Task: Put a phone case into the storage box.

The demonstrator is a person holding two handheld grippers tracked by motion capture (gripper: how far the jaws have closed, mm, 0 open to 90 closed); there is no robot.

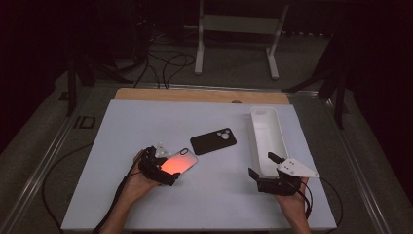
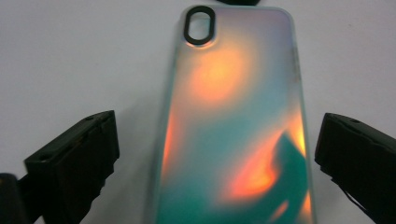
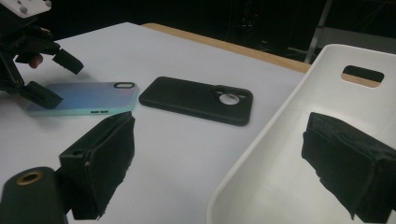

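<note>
Lying flat on the white surface (image 1: 146,122), an iridescent phone case (image 1: 179,161) is framed by the left hand-held gripper (image 1: 166,168), whose jaws are spread wide to either side of the case's lower half; in the left gripper view a gap is seen between each jaw and the case's edges (image 2: 233,121), so nothing is gripped. The case's camera cutout is pointed away from that hand-held gripper. Just beyond the case's far end, a black phone case (image 1: 213,141) is placed face down on the surface, its round camera opening turned toward the tray side.

The right hand-held gripper (image 1: 265,165) is held with jaws apart at the near end of a long white tray (image 1: 265,131). In the right gripper view one jaw is seen outside the tray's near wall and the other over its interior (image 3: 299,154); the wall is straddled but not clamped. A slot handle is cut into the tray's far end. Both phone cases (image 3: 88,97) (image 3: 196,99) are seen beyond and to the left of the right hand-held gripper.
</note>
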